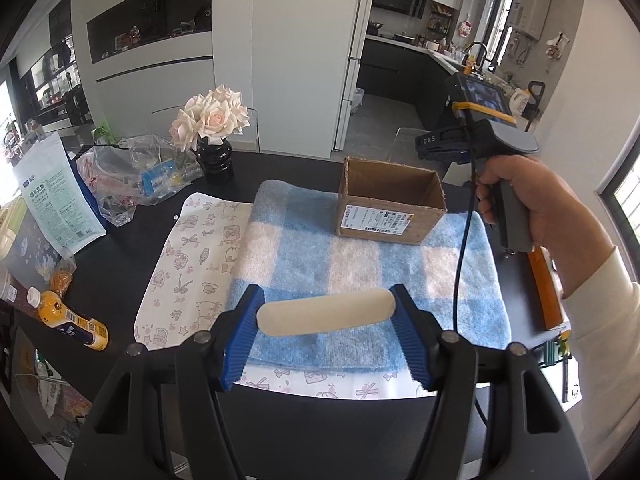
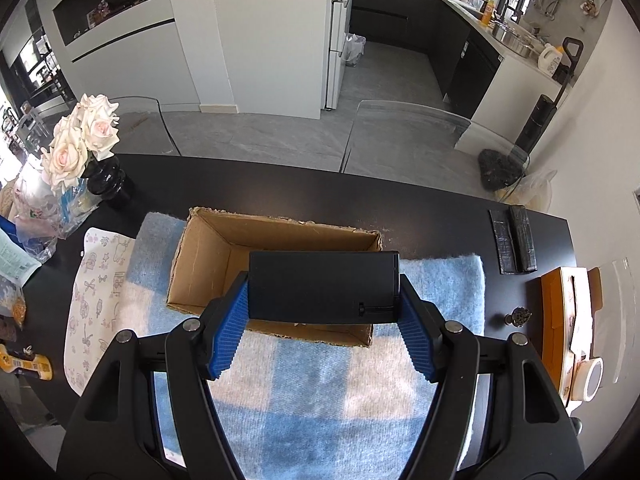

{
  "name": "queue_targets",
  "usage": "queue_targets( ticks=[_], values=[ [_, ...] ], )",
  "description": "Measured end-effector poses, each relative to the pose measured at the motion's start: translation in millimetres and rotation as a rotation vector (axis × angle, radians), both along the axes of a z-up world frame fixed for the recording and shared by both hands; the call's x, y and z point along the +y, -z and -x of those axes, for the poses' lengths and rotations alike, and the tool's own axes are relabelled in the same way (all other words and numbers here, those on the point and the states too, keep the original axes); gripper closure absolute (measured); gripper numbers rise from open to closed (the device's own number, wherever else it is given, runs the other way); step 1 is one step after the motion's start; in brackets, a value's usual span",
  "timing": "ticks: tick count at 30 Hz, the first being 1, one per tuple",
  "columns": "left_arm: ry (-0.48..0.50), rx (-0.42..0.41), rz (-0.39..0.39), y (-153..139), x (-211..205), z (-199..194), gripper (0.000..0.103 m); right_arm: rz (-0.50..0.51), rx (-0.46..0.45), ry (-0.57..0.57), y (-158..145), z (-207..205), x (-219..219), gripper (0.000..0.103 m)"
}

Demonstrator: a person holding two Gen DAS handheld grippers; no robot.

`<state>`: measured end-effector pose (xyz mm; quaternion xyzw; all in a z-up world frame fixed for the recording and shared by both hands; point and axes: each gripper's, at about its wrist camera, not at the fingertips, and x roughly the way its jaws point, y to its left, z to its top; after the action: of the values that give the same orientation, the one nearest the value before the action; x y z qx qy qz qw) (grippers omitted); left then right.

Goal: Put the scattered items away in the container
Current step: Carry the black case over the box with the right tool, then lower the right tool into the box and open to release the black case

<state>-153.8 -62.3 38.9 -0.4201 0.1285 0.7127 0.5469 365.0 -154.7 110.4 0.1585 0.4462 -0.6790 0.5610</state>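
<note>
My left gripper point(image 1: 326, 314) is shut on a cream cylinder point(image 1: 326, 314), held crosswise above the near end of a blue-and-white checked towel point(image 1: 360, 264). An open cardboard box point(image 1: 390, 204) stands at the towel's far right. My right gripper point(image 2: 322, 300) is shut on a flat black rectangular box point(image 2: 322, 286) and holds it over the near edge of the cardboard box point(image 2: 208, 256), which looks empty inside. In the left wrist view the right gripper's body point(image 1: 476, 136) and the hand holding it hover above and right of the box.
A black vase of pale roses point(image 1: 214, 152), plastic bags point(image 1: 132, 176), a pouch point(image 1: 60, 200) and a yellow bottle point(image 1: 74, 320) sit left on the black table point(image 1: 132, 232). A printed mat point(image 1: 192, 264) lies under the towel. Two black bars point(image 2: 512, 240), an orange box point(image 2: 560, 320) and tape point(image 2: 588, 378) lie right.
</note>
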Motion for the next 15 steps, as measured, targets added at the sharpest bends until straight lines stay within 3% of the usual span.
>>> queue_targets(
  ticks=[15],
  values=[
    [-0.024, 0.000, 0.007, 1.1, -6.6, 3.5, 0.040, -0.058, -0.008, 0.020, 20.3, 1.5, -26.2, 0.032]
  ],
)
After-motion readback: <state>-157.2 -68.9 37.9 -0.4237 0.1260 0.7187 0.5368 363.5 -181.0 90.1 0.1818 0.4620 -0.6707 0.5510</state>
